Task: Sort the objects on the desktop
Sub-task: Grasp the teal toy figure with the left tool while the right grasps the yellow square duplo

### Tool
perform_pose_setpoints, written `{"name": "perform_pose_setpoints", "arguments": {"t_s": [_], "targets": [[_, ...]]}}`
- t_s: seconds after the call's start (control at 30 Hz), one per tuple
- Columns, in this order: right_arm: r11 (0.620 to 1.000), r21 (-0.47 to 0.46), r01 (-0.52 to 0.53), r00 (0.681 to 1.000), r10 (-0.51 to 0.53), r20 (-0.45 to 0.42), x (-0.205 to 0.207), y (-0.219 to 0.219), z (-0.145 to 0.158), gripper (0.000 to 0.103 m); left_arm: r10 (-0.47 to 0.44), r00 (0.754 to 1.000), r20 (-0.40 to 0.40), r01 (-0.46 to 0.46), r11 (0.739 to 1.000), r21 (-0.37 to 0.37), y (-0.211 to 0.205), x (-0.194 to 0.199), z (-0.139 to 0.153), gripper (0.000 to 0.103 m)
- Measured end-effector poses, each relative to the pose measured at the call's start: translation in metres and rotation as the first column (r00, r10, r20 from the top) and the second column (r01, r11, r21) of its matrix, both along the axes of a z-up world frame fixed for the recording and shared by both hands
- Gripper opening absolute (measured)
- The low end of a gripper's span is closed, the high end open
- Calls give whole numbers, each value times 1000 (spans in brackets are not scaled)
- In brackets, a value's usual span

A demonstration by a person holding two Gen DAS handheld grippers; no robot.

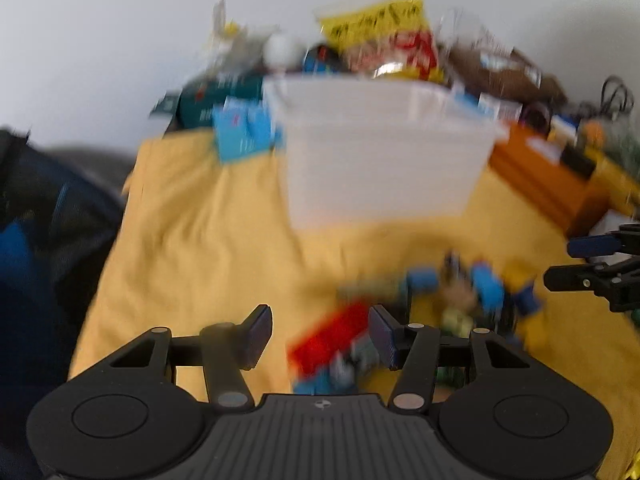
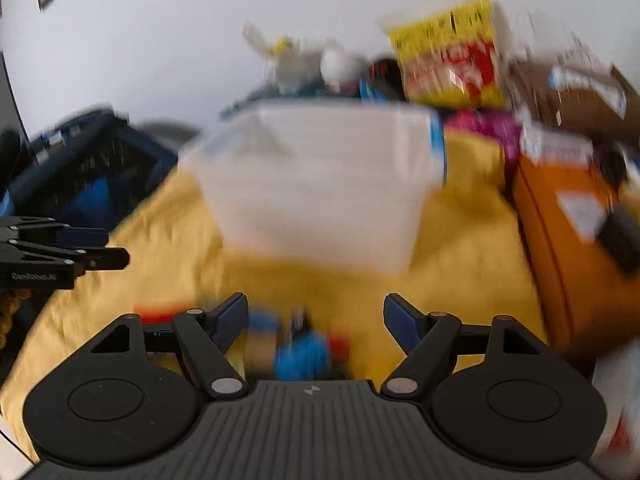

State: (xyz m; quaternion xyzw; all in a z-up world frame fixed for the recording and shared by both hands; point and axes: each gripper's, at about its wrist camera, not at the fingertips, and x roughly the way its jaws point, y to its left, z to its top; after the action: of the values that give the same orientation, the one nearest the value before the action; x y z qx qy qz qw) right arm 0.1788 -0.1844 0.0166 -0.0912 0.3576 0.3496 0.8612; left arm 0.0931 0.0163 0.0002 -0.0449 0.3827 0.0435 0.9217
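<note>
Blue pads line both grippers, and both stand apart with nothing held. The left gripper is partly open above a blurry red block on the yellow cloth. The right gripper is open wider, over a blue toy piece and other small things too blurry to name. This pile of small things lies near, on the right part of the cloth. Farther off, in the middle, stands a white plastic bin. An orange box sits to its right. Behind the bin are a yellow snack bag and more clutter against the white wall.
</note>
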Motion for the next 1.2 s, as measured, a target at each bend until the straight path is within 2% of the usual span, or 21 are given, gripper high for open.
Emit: {"name": "perform_pose_setpoints", "arguments": {"t_s": [0.13, 0.23, 0.33, 0.43, 0.53, 0.73, 0.93, 1.0, 1.1, 1.2], "targets": [[998, -58, 16, 998, -20, -56, -22, -10, -34, 78, 5, 999, -47, -6, 1000, -18, -10, -11, -24, 57], [997, -77, 17, 997, -23, -79, -29, -13, -45, 78, -16, 998, -68, 15, 1000, -12, -16, -13, -35, 58], [996, -92, 14, 997, -21, -78, -35, -14, -50, 78, 2, 996, -85, -2, 1000, 2, -17, -10, -43, 59], [995, -101, 22, 996, -30, -82, -33, -13, -53, 78, 17, 995, -99, -19, 1000, -14, -15, -7, -49, 60], [993, -112, 32, 995, -43, -89, -33, -14, -60, 78, -9, 995, -98, 7, 1000, -25, -16, -5, -55, 58], [989, -140, 38, 994, -52, -97, -34, -10, -71, 77, -56, 995, -87, 56, 998, 4, -18, -9, -55, 55], [990, -129, 52, 993, -65, -103, -31, -10, -79, 68, -45, 995, -91, 44, 999, -18, -11, -12, -54, 56], [991, -118, 59, 993, -71, -97, -28, -10, -81, 68, -43, 994, -101, 41, 999, -27, -10, -10, -56, 56], [995, -94, 28, 993, -39, -111, -25, -10, -81, 50, -41, 994, -104, 38, 999, -30, -10, -9, -57, 55], [996, -92, 5, 995, -15, -103, -28, -10, -76, 50, -49, 994, -93, 46, 998, -34, -11, -11, -55, 53]]}}
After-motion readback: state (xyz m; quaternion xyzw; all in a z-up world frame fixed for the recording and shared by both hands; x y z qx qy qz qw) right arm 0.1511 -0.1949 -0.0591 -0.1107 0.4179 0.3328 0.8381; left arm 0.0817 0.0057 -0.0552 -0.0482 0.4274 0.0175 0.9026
